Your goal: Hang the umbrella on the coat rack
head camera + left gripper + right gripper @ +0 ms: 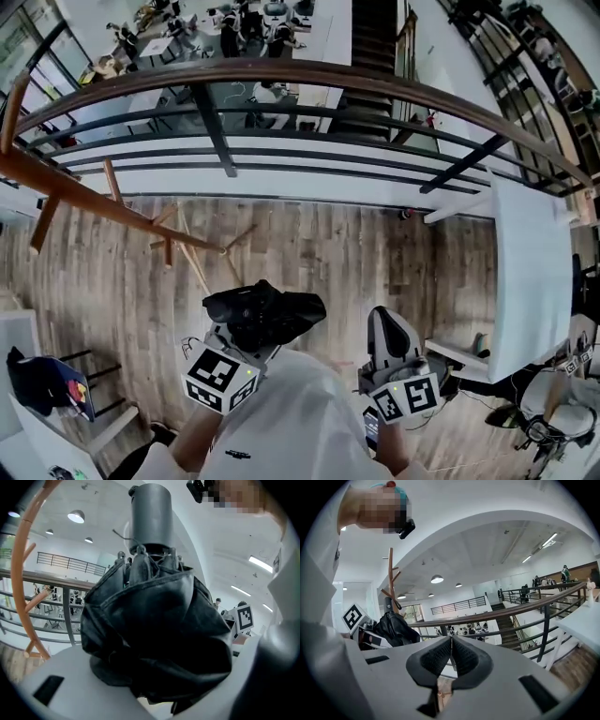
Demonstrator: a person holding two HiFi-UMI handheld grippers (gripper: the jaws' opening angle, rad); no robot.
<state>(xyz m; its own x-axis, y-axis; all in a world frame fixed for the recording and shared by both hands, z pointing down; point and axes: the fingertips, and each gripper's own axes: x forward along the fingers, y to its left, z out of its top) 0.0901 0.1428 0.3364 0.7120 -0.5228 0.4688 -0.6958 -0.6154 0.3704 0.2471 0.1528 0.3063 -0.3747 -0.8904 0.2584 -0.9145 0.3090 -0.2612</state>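
A folded black umbrella [264, 317] lies between the jaws of my left gripper [246, 339], which is shut on its bunched fabric. In the left gripper view the umbrella [154, 639] fills the frame, with its grey handle [150, 515] pointing up. The wooden coat rack [112, 211] with angled pegs stands ahead and to the left; its pole [21, 573] also shows at the left of the left gripper view. My right gripper [386, 323] is shut with nothing in it, its pads [440, 656] pressed together. From the right gripper view the umbrella [393, 627] and the rack [390, 573] are off to the left.
A dark metal railing [309, 80] with a wooden top rail runs across ahead, and beyond it the floor drops to a lower level. A white table [530, 281] stands at the right. A dark cap [47, 384] rests on a white stand at lower left. Wooden floor lies between.
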